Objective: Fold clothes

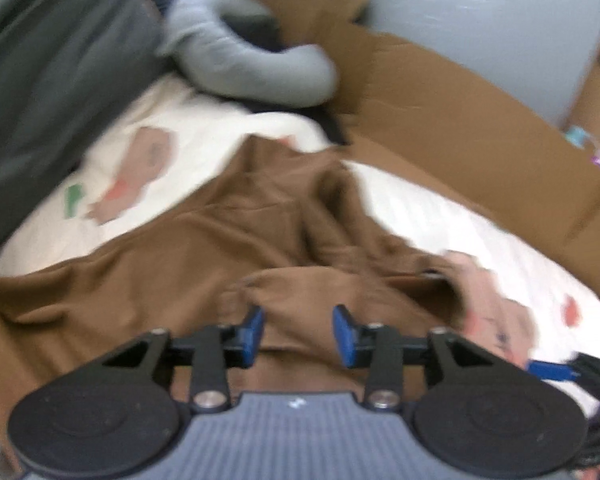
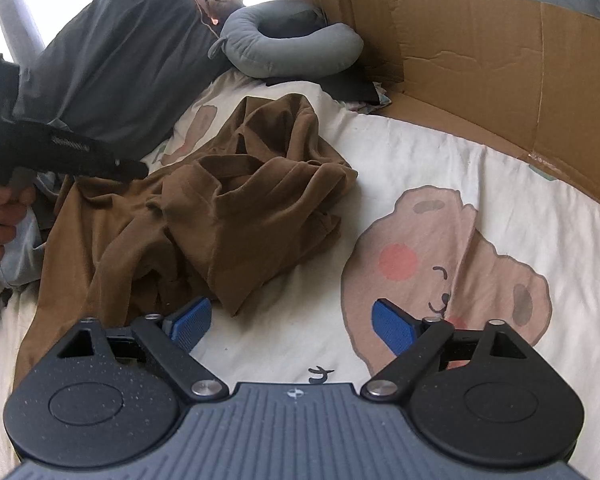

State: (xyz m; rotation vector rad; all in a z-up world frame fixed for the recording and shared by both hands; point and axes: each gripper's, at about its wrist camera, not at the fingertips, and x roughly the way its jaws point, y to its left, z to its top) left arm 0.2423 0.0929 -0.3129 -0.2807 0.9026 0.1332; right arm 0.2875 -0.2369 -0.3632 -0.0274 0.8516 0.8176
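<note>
Both hand-held grippers, left gripper (image 1: 298, 334) and right gripper (image 2: 290, 326), stand unclenched and empty over the crumpled brown fabric garment (image 2: 220, 208) at frame centre, seemingly mid-spreading; next comes grasping an edge.

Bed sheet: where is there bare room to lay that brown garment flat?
Free: the sheet between the brown garment and cardboard. Crowded: toward the dark pillow and grey neck pillow.
</note>
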